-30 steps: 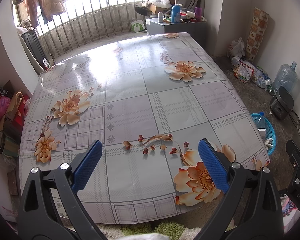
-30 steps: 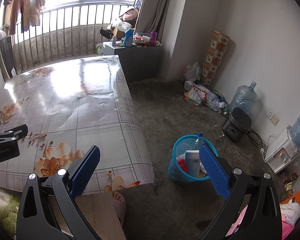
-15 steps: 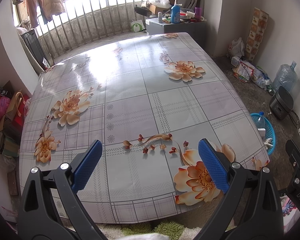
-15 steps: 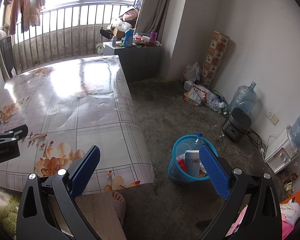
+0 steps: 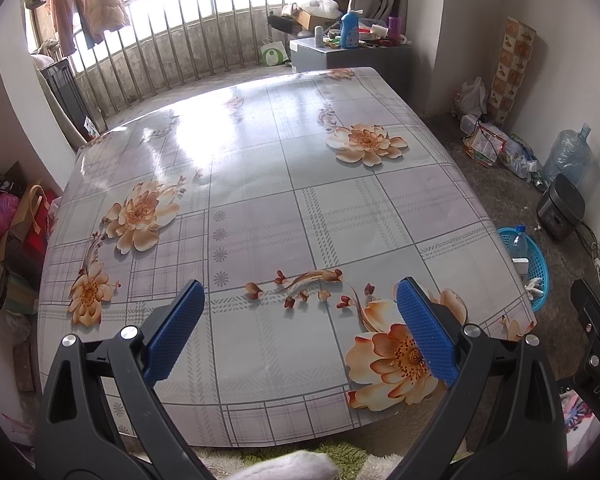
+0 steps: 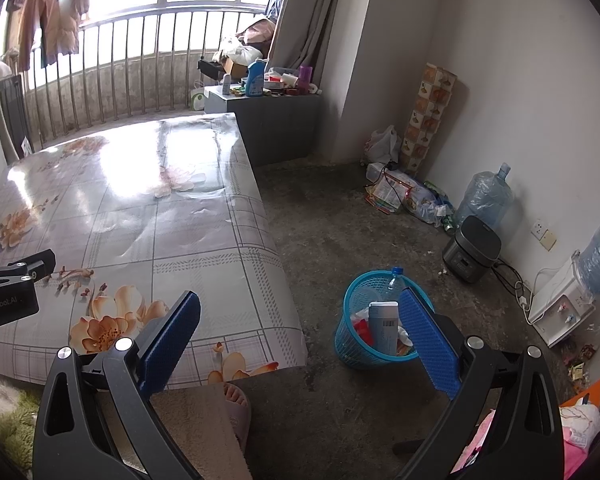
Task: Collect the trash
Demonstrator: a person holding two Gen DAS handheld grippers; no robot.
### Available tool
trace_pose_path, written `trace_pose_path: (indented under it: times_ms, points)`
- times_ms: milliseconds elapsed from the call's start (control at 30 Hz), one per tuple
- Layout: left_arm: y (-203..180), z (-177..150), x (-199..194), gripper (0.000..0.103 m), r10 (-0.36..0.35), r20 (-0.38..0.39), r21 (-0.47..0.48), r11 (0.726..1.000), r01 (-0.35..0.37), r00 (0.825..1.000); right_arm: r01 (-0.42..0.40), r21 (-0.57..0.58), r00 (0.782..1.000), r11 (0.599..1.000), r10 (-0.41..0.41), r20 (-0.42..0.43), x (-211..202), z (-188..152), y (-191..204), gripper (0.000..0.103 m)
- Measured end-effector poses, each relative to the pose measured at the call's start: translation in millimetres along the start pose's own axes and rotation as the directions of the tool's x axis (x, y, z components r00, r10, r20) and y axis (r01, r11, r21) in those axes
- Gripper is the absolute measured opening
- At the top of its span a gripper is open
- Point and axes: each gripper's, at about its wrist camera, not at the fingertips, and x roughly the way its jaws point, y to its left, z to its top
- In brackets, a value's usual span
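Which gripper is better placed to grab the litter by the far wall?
Right, probably. The right gripper faces the floor litter; the left gripper faces the table.

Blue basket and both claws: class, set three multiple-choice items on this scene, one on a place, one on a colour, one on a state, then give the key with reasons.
1. Where does the basket stand?
A. On the floor beside the table
B. On the table
C. On the grey cabinet

2. What colour is the cap of the bottle standing in the basket?
A. Red
B. Blue
C. White

3. How is the right claw set?
A. Shut on a bottle
B. Shut with nothing in it
C. Open, holding nothing

Key: 1 A, it sits on concrete off the table's edge. 2 B, the cap above the rim is blue. 3 C, its pads stand wide apart; the left claw likewise.
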Motion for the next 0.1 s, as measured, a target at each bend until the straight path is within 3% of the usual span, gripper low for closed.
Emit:
trace_pose_path:
  times_ms: [100]
  points:
    - [-0.1, 1.3, -2.5, 0.093, -0.004, 0.006, 0.005, 1.0, 0.004, 1.0, 0.0, 0.002, 1.0, 1.0, 0.0, 0.0, -0.5, 0.0, -0.7, 0.096]
